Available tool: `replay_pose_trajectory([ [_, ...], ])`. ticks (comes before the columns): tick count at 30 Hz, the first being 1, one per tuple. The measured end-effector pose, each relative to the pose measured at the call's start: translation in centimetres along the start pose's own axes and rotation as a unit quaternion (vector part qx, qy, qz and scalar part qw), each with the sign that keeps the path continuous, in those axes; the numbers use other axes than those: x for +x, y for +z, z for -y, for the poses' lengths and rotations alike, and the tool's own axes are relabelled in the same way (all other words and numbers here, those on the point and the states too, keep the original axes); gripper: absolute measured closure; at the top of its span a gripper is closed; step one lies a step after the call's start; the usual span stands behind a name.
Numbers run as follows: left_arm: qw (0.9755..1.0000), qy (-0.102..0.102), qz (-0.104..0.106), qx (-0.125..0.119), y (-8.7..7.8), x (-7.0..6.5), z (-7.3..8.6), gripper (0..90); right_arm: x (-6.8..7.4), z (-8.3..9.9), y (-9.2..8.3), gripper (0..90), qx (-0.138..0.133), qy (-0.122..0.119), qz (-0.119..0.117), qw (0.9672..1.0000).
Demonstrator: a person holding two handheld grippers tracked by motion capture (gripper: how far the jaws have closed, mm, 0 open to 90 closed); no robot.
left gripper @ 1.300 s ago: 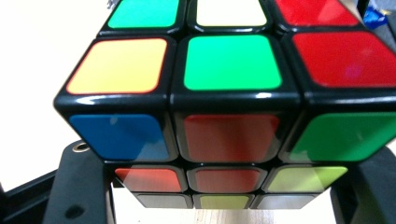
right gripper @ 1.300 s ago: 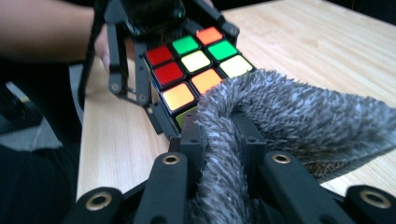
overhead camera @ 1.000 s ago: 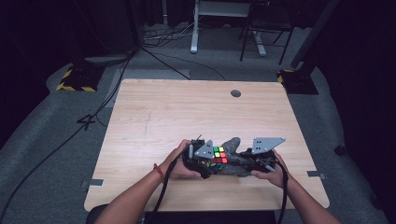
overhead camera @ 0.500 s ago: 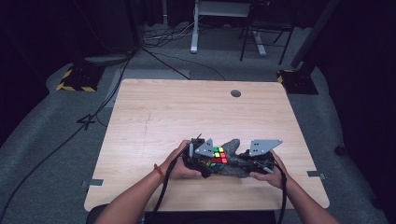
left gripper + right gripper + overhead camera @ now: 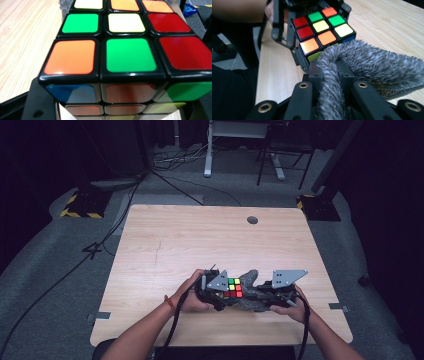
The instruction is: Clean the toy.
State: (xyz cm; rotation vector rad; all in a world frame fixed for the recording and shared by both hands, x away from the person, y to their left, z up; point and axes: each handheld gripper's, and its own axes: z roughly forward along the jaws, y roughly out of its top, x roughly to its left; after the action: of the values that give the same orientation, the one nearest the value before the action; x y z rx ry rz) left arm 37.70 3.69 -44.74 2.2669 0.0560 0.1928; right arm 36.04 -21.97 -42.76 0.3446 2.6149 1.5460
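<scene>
Grey cloth [image 5: 372, 67] (far edge hidden) against cube [image 5: 323, 25]

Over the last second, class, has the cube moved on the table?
No. In the high view the cube sits at the same spot below the table's round hole, between both tools.

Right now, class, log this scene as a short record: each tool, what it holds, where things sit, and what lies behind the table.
left tongs: shut on the puzzle cube
right tongs: shut on the grey fuzzy cloth
cloth and cube: cloth touches the cube's lower edge
position: near edge of the wooden table, middle
cube top face: mixed red, green, orange, yellow
beyond the table: cables on grey floor
</scene>
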Motion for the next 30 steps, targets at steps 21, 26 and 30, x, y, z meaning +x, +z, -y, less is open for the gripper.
replay_pose_trajectory([
  [21,0.9995,-0.027,-0.013,-0.013,0.2,0.3,0.4,32.7,-0.3,0.0,-0.3,77.4,-0.005,0.016,-0.007,0.9998],
  [26,0.9997,-0.019,-0.015,-0.007,0.2,0.0,0.4,32.6,-0.2,-0.3,-0.5,77.4,-0.018,0.015,0.000,0.9997],
  [30,0.9994,-0.017,0.001,-0.031,-0.2,-0.2,0.1,33.0,-0.5,-0.4,-0.2,77.4,-0.008,0.021,0.027,0.9994],
])
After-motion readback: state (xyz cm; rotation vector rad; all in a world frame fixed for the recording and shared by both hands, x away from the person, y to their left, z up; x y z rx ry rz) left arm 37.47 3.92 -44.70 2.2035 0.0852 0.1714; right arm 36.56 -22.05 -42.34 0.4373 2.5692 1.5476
